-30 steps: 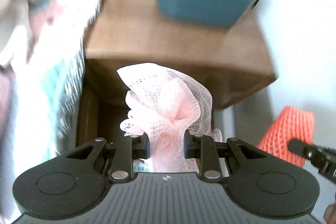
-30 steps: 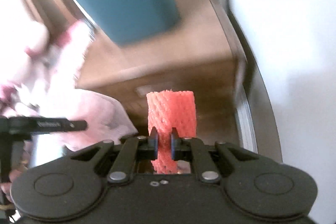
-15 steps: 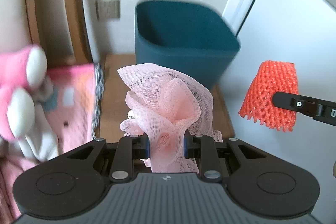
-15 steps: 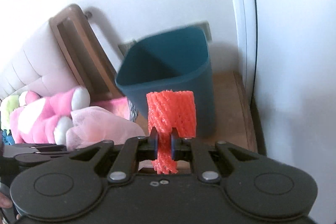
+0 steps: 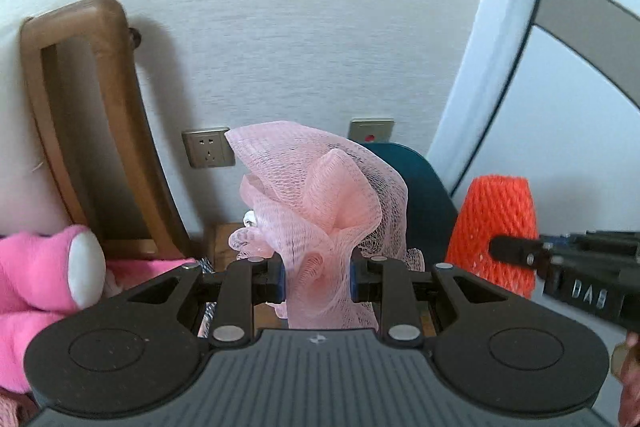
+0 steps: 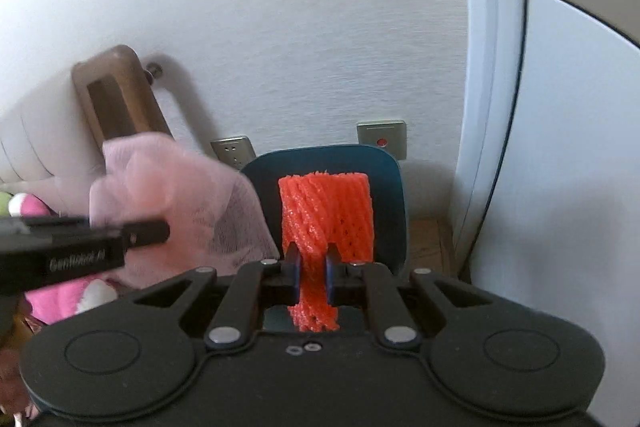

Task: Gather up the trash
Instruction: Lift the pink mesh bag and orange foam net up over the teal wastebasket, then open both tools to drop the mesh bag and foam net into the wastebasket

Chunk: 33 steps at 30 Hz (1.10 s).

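My left gripper [image 5: 316, 277] is shut on a crumpled pink mesh net [image 5: 320, 203], held upright in the air. It also shows in the right wrist view [image 6: 176, 199]. My right gripper [image 6: 312, 277] is shut on an orange foam fruit net [image 6: 326, 219], which also shows at the right of the left wrist view [image 5: 496, 223]. A dark teal bin [image 6: 384, 183] stands against the wall right behind both nets; in the left wrist view [image 5: 424, 203] it is mostly hidden by the pink net. Both grippers hover side by side in front of the bin, at about rim height.
A wooden bed frame post [image 5: 96, 131] leans at the left. A pink plush toy [image 5: 44, 275] lies on the bed at lower left. Wall sockets [image 5: 208, 147] sit behind the bin. A white door frame [image 6: 492, 107] runs along the right. The bin stands on a wooden nightstand [image 6: 428, 239].
Both grippers have risen and tilted up from looking down at the nightstand to facing the wall. The bin now sits low behind the nets. Both nets stay gripped.
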Motion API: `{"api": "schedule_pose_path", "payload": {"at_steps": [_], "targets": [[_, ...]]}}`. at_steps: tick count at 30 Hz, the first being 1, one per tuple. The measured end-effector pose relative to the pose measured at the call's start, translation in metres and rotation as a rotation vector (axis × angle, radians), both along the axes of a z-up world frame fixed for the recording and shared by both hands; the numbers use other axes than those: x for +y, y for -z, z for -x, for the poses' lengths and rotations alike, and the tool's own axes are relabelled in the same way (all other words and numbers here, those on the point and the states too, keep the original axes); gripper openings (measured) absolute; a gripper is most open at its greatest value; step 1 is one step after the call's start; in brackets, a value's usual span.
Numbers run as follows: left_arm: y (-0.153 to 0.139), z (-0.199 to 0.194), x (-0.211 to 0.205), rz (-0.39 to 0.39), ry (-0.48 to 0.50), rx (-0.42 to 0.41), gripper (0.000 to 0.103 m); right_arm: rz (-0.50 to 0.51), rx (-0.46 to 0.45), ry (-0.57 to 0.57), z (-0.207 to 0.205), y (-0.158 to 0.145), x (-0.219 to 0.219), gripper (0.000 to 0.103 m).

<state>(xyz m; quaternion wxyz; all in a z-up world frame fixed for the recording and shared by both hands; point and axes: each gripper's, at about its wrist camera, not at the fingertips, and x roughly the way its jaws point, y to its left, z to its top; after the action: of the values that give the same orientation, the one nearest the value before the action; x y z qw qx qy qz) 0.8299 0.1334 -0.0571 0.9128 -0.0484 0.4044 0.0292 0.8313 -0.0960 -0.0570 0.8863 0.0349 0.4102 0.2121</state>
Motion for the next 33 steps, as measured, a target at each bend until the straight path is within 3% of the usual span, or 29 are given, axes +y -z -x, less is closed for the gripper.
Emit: {"api": "schedule_pose_path", "payload": {"at_steps": [6, 14, 20, 25, 31, 33], "targets": [[0.032, -0.044, -0.008, -0.04, 0.007, 0.08, 0.025, 0.059, 0.016, -0.022, -0.027, 0.026, 0.023, 0.01], [0.081, -0.072, -0.012, -0.016, 0.014, 0.198, 0.025, 0.115, 0.032, -0.057, -0.039, 0.063, 0.039, 0.01], [0.101, -0.08, -0.015, -0.043, 0.043, 0.232, 0.028, 0.118, 0.069, -0.039, -0.044, 0.083, 0.033, 0.021], [0.107, -0.081, -0.016, -0.047, 0.059, 0.226, 0.054, 0.134, 0.052, -0.051, -0.043, 0.087, 0.033, 0.034], [0.106, -0.077, -0.011, -0.022, 0.059, 0.193, 0.07, 0.11, 0.033, -0.047, -0.041, 0.086, 0.022, 0.05], [0.102, -0.073, -0.01, 0.0, 0.056, 0.177, 0.071, 0.1, 0.026, -0.054, -0.039, 0.083, 0.018, 0.058]]}}
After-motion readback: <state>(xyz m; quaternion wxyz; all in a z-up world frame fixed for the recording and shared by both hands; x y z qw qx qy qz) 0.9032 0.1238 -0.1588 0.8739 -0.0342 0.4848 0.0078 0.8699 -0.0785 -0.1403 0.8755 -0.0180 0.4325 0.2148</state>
